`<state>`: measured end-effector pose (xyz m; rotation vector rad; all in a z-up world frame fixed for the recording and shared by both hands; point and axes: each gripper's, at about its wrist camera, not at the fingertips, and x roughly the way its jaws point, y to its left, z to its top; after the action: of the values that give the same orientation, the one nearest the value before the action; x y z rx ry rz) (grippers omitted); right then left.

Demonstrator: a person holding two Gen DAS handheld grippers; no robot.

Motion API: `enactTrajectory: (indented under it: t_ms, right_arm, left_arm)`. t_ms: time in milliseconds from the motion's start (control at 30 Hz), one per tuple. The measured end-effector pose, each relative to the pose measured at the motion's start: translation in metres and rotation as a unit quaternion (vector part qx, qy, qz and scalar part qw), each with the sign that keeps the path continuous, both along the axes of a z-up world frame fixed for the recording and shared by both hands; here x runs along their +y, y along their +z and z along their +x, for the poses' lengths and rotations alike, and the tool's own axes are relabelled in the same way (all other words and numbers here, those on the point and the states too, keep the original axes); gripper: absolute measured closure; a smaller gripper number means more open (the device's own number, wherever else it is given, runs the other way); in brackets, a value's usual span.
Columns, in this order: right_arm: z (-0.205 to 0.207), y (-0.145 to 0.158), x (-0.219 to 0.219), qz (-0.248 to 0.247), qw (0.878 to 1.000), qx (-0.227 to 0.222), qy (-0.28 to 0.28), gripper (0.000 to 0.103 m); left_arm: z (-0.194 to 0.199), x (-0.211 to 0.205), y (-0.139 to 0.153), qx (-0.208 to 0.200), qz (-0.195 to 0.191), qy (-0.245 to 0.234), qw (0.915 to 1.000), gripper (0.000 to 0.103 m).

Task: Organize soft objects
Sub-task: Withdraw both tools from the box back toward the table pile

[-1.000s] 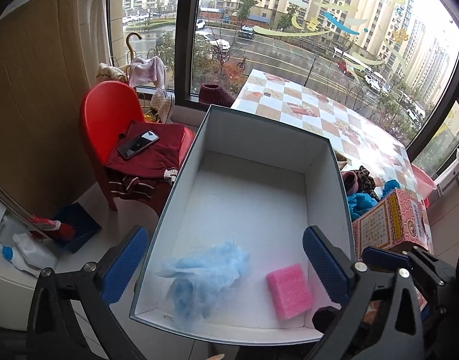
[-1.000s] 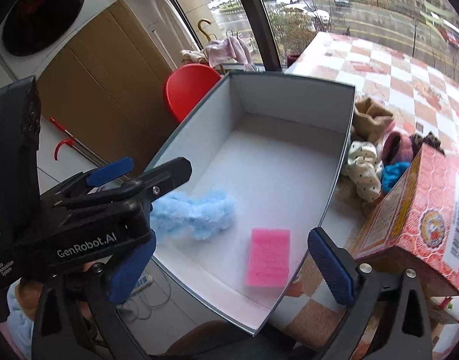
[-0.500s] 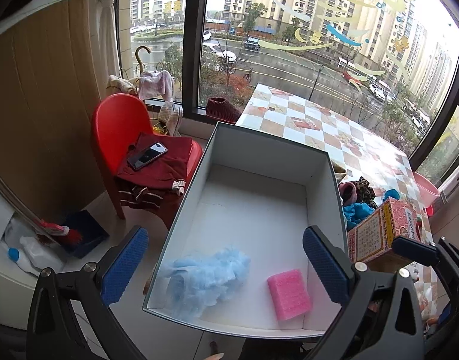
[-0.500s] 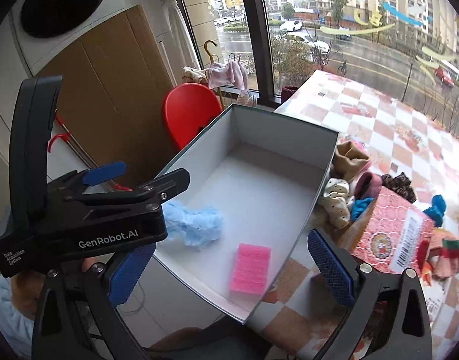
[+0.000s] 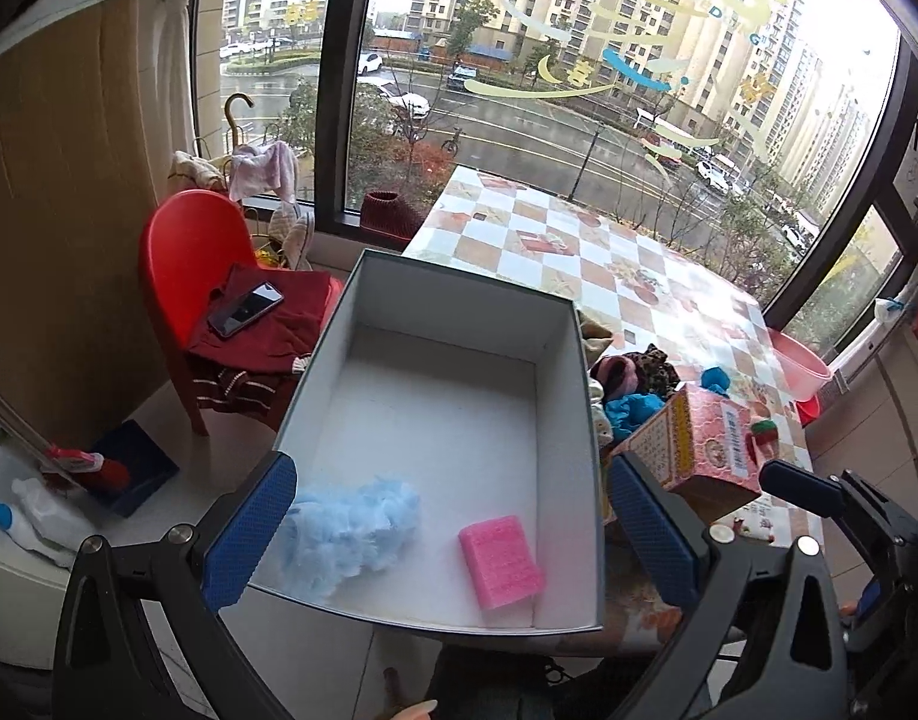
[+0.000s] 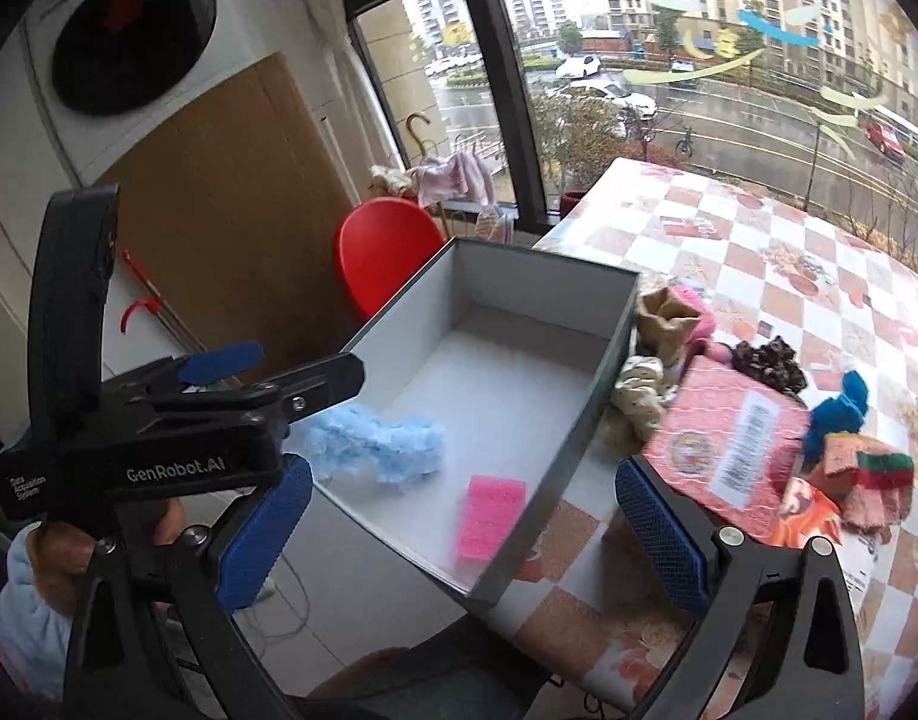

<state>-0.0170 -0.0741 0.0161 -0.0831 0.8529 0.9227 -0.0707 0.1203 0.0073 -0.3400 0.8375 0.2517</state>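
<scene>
Two soft things already lie in the grey box: a blue fluffy tuft at its near left and a pink sponge near the front wall. Both my left tongs and right tongs hang released, jaws spread wide, holding nothing. What remains sits in a heap on the table, just right of the box: a dotted cream scrunchie, a dark frilly one, a blue woolly piece and a red-and-green knit. I judge them all light, limp and squashy, so I would pinch each through its bulk, not by a loose edge. A pink carton covers part of the heap; what lies beneath it I cannot tell. In the left view, the box wall hides the scrunchie.
</scene>
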Motion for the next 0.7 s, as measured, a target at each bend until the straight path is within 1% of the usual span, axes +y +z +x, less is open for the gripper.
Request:
enactTrajectory:
  t_ms: [67,167,300,400,467,633,700]
  right_arm:
    - [0.004,0.007,-0.018,0.018,1.000,0.003,-0.010,0.001]
    - [0.016,0.018,-0.048,0.043,0.998,0.011,-0.034,0.001]
    - [0.038,0.027,-0.091,0.076,0.994,0.033,-0.072,0.001]
    - [0.057,0.030,-0.122,0.093,0.989,0.053,-0.100,0.001]
    - [0.068,0.033,-0.143,0.099,0.986,0.063,-0.121,0.001]
    - [0.103,0.043,-0.195,0.121,0.974,0.093,-0.168,0.001]
    - [0.118,0.047,-0.212,0.128,0.969,0.102,-0.183,0.001]
  left_arm:
    - [0.004,-0.005,0.007,-0.005,-0.011,-0.004,0.9999,0.000]
    - [0.013,-0.013,0.016,-0.006,-0.016,-0.010,0.9998,0.000]
    - [0.029,-0.026,0.027,0.000,-0.012,-0.019,0.9998,0.000]
    - [0.045,-0.041,0.034,0.011,-0.001,-0.030,0.9995,0.000]
    - [0.057,-0.052,0.038,0.018,0.002,-0.045,0.9988,0.000]
    - [0.092,-0.077,0.053,0.033,-0.020,-0.091,0.9951,0.000]
    - [0.106,-0.087,0.063,0.038,-0.010,-0.102,0.9940,0.000]
